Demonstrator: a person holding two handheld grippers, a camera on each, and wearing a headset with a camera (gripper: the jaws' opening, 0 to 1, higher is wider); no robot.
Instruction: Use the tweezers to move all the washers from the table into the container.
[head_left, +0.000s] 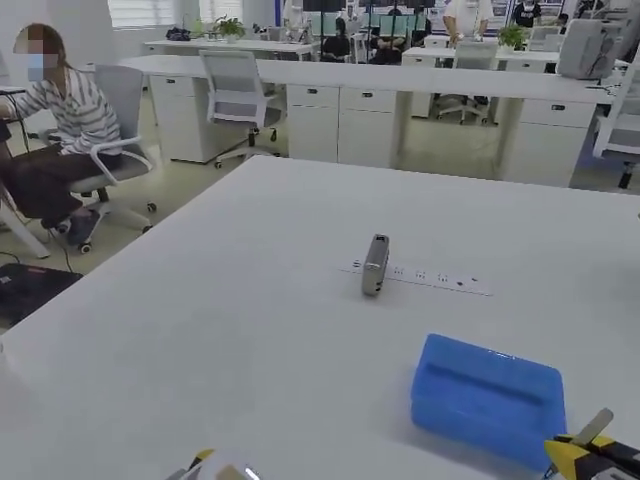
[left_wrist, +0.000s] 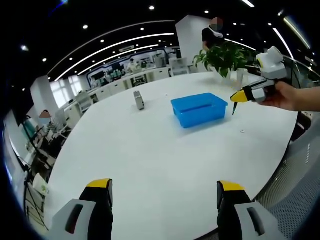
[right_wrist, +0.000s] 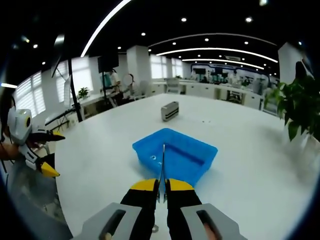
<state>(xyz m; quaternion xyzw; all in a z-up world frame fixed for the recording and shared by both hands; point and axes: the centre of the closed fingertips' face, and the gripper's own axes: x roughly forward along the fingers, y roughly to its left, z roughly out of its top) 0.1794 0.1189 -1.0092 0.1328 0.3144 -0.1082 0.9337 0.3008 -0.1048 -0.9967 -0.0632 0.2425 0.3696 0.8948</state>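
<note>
My right gripper is shut on thin metal tweezers, whose tips point over the near rim of the blue container. One small washer lies inside that bin. My left gripper stands open with nothing between its fingers, low over the white table. From there I see the right gripper beside the container, tweezers pointing down, and a small washer on the table near them. In the head view the container sits near the right gripper.
A grey block stands at the table's middle beside a flush socket strip. A potted plant rises at the far side. A person sits on an office chair at the left. Desks and chairs stand behind.
</note>
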